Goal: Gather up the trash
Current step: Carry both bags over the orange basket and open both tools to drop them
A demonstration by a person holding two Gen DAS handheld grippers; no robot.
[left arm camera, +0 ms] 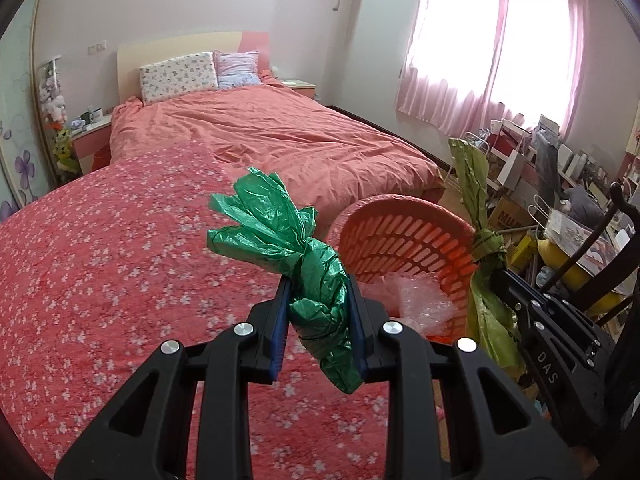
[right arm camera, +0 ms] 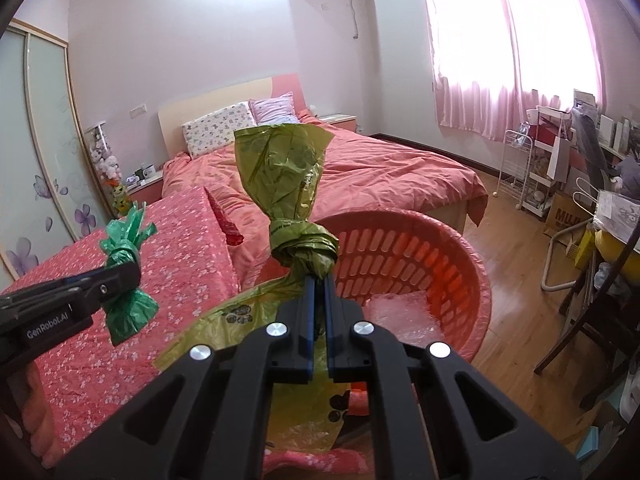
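Observation:
My left gripper (left arm camera: pixel 318 286) is shut on a knotted dark green plastic bag (left arm camera: pixel 304 264), held over the flowered pink bedcover just left of the basket. The same green bag (right arm camera: pixel 126 268) and left gripper (right arm camera: pixel 120 276) show at the left of the right wrist view. My right gripper (right arm camera: pixel 319 280) is shut on the neck of an olive-green bag (right arm camera: pixel 284 184), right below its knot, with the bag's body hanging under the fingers. That olive bag (left arm camera: pixel 480 248) hangs beside the basket's right rim in the left wrist view. A pink slatted plastic basket (right arm camera: pixel 476 280) holds clear plastic wrap (right arm camera: pixel 404 312).
A bed with a salmon duvet (left arm camera: pixel 280 136) and pillows fills the middle of the room. A flowered pink cover (left arm camera: pixel 100 260) lies in front on the left. Shelves, boxes and a dark chair (right arm camera: pixel 592 300) crowd the right wall under the pink curtains. Wood floor (right arm camera: pixel 516 308) runs right of the basket.

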